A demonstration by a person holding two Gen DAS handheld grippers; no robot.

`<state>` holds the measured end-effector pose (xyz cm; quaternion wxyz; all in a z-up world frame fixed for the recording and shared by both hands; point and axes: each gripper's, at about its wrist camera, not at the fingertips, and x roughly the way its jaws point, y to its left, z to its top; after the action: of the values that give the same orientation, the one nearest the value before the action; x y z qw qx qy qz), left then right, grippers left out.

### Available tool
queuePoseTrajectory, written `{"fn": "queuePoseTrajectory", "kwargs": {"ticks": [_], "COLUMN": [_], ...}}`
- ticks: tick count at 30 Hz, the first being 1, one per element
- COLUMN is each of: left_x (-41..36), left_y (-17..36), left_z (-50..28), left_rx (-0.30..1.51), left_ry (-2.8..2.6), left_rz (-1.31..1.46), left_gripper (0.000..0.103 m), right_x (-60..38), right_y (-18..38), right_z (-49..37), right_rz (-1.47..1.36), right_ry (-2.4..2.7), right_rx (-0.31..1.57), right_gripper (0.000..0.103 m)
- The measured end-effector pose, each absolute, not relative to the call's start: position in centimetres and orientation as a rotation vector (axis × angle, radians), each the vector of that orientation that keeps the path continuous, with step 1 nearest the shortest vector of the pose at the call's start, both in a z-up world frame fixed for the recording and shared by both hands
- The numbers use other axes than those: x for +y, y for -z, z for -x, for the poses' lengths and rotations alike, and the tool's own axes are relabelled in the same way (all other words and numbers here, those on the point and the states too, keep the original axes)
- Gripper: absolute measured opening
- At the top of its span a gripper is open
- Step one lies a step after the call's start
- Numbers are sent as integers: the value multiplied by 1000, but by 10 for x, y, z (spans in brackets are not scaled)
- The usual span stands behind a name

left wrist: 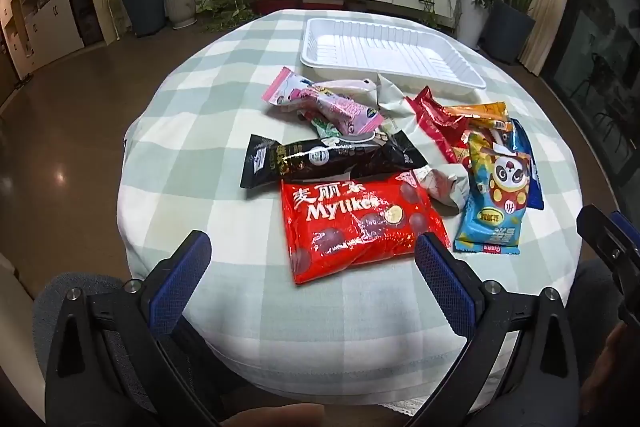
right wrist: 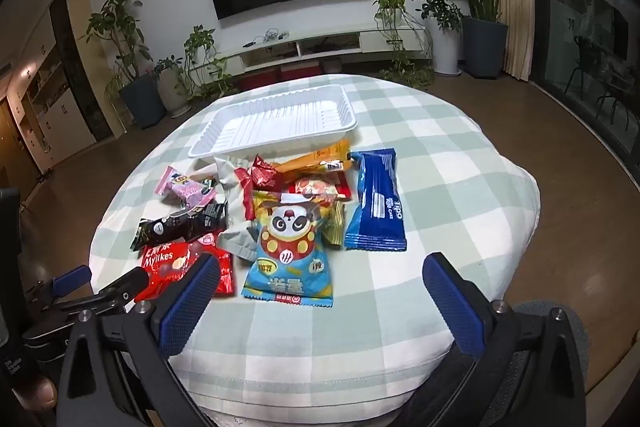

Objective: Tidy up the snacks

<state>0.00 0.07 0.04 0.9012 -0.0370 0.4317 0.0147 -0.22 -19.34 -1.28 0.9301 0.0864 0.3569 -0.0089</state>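
left tongs [left wrist: 312,259] and right tongs [right wrist: 320,283] both wide, empty, over the checked worktop [left wrist: 200,131]; glossy red crinkly mylikes bag [left wrist: 360,227] nearest, light, slippery: pinch sealed edge; empty white plastic tray [left wrist: 384,51] beyond.

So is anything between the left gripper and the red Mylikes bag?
Nothing visible: the left gripper is open just short of the red Mylikes bag, whose near end lies bare on the checked cloth.
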Motion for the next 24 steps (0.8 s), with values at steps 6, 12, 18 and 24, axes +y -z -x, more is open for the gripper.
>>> {"fn": "queuePoseTrajectory", "kwargs": {"ticks": [6,12,18,24], "left_x": [-4,-5,-5,-5], "left_y": [9,11,12,12], "left_z": [-1,-2,-3,-2], "left_rx": [918,926,926,926], "left_ry": [-40,-44,-41,-43], "left_rz": [45,47,47,47], "left_gripper": [103,103,103,103], "right_x": [-195,-186,-183,-182], "right_y": [12,24,29,30], "right_z": [1,2,-3,-4], "right_rz": [-185,-176,-168,-170], "right_ry": [13,-2,-6,-9], "right_rx": [736,759,784,784], "right_gripper": [103,103,103,103]}}
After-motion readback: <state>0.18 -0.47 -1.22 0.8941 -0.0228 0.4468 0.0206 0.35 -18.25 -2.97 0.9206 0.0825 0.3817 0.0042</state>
